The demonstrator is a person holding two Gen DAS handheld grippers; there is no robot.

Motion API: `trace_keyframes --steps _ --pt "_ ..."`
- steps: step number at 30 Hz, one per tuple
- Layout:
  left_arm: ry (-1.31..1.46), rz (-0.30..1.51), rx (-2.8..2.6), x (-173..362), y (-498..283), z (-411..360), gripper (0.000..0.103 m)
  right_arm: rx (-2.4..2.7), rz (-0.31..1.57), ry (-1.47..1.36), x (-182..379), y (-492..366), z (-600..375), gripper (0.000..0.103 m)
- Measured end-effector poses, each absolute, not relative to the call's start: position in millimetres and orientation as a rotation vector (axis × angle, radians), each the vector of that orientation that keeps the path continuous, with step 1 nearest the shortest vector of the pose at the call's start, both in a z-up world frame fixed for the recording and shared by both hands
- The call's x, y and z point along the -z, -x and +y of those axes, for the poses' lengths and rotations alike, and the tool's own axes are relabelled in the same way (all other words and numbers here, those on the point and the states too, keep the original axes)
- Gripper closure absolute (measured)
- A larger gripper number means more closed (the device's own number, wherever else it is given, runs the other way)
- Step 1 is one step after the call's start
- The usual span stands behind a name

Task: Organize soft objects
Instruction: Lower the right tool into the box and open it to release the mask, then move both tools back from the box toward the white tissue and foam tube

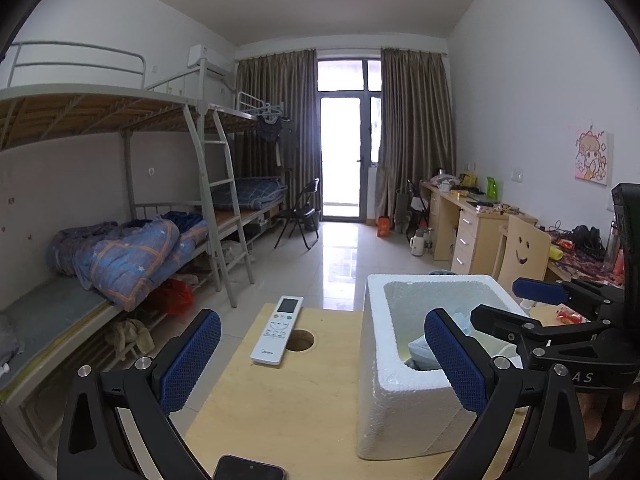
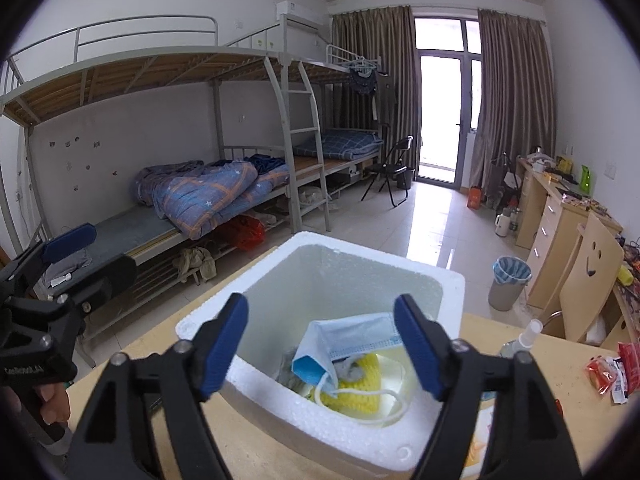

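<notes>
A white foam box [image 2: 400, 276] stands on the wooden table [image 2: 280, 444]. Inside lie a blue face mask [image 2: 348, 344], a yellow sponge [image 2: 360, 396] and a grey cloth [image 2: 286, 370]. My right gripper [image 2: 320, 348] is open and empty, held over the box's near rim above the mask. The box also shows in the left wrist view [image 1: 380, 360], with the mask [image 1: 424, 354] partly seen inside. My left gripper [image 1: 322, 360] is open and empty over the table, left of the box. The right gripper shows in the left wrist view [image 1: 520, 304].
A white remote control [image 1: 278, 330] lies beside a round hole [image 1: 300, 340] in the table. A dark phone [image 1: 248, 470] lies at the near edge. Snack wrappers [image 2: 612, 372] and a spray bottle [image 2: 524, 338] lie right of the box. Bunk beds stand left, desks right.
</notes>
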State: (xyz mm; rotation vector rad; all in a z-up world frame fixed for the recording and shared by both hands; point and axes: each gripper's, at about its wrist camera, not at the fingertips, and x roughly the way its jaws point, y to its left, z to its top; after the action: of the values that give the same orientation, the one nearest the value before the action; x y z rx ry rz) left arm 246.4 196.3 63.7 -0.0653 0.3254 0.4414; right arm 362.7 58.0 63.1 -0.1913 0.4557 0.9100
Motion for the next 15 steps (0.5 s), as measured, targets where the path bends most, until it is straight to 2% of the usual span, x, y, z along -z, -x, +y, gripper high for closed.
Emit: trace_keyframes --steps 15 --pt "0.061 0.299 -0.411 -78.0 -228.9 178.4 0.001 -0.863 0.404 0.122 -93.9 -341.2 16.0 0.022"
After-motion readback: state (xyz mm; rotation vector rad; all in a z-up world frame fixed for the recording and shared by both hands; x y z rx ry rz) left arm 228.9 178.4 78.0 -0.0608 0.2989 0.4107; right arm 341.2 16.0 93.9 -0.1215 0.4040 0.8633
